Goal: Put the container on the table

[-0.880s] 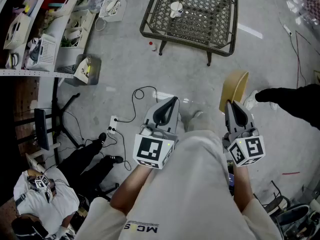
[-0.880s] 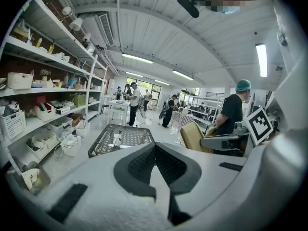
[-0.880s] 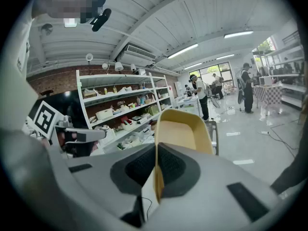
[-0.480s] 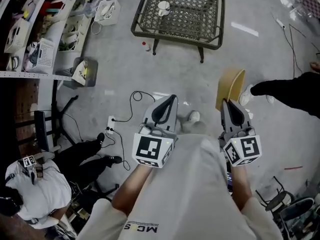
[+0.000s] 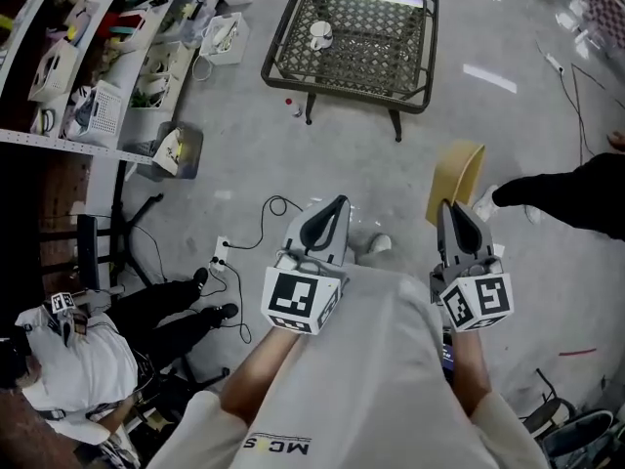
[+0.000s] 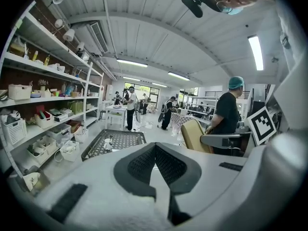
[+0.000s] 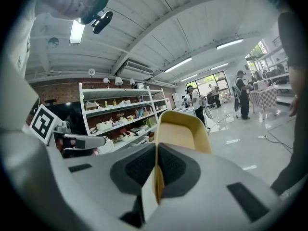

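Observation:
In the head view a tan open container (image 5: 456, 178) hangs above the floor, held by its rim in my right gripper (image 5: 448, 207), which is shut on it. The right gripper view shows the container (image 7: 182, 134) upright beyond the jaws, its thin wall pinched between the pads. My left gripper (image 5: 338, 204) is beside it at the same height and is shut with nothing in it; its jaws (image 6: 155, 159) meet. The black lattice table (image 5: 402, 51) stands ahead on the floor, with a white cup (image 5: 319, 35) on it, and also shows in the left gripper view (image 6: 126, 139).
Shelves with white baskets (image 5: 93, 106) run along the left. A grey bin (image 5: 177, 150), a cable and a power strip (image 5: 223, 252) lie on the floor. A seated person (image 5: 88, 360) is at lower left, and a black-sleeved arm (image 5: 566, 195) reaches in from the right.
Both grippers keep their pose and the container stays in the right one. The camera has shifted a little, the wearer's shoe has moved, and the person at lower left has moved.

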Demonstrator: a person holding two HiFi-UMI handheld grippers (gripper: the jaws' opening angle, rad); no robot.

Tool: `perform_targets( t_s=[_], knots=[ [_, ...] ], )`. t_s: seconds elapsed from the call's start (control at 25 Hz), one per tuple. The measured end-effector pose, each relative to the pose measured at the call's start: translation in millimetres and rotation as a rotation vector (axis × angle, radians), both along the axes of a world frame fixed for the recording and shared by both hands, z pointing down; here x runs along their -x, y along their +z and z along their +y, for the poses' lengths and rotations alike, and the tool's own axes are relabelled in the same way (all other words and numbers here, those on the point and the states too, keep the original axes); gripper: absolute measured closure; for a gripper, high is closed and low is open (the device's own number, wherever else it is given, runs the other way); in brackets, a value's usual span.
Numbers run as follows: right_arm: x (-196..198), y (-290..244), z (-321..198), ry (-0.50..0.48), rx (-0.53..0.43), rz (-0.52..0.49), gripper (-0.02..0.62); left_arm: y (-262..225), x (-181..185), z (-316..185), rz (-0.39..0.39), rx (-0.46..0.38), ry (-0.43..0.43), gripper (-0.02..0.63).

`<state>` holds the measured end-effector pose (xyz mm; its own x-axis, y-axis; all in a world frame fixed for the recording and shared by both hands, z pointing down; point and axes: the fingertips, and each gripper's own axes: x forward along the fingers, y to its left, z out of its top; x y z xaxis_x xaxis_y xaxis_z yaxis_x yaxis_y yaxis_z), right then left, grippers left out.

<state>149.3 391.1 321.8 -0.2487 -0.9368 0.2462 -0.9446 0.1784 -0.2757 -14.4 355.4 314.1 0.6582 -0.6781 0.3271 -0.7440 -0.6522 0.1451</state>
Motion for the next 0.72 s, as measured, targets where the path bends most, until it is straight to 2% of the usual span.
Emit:
perform_targets(
  t_s=[0.32,0.4,0.56,0.72],
  knots=[
    [-27.7,12.8,-36.4,0.016,0.008,-0.002,0.566,10.3,-20.3,-32.7,0.003,0.005,-0.021,0.583],
    [-27.8,17.0,-57.9,0.014,0.002,-0.004,0.566,14.7,-21.2,-55.6,0.012,0.003,-0.022,0.583],
    [-13.3,27.1,-110.5,0.005,0.009,-0.059,0.566,37.0,-18.0,-108.7,0.065,0.058,-0.029,0.583],
    [-7.4,28.9,-179.4,0.042,0.031,-0.033,0.566,30.8,-15.5,-189.1,0.081,0.049,0.015,0.583]
  ],
)
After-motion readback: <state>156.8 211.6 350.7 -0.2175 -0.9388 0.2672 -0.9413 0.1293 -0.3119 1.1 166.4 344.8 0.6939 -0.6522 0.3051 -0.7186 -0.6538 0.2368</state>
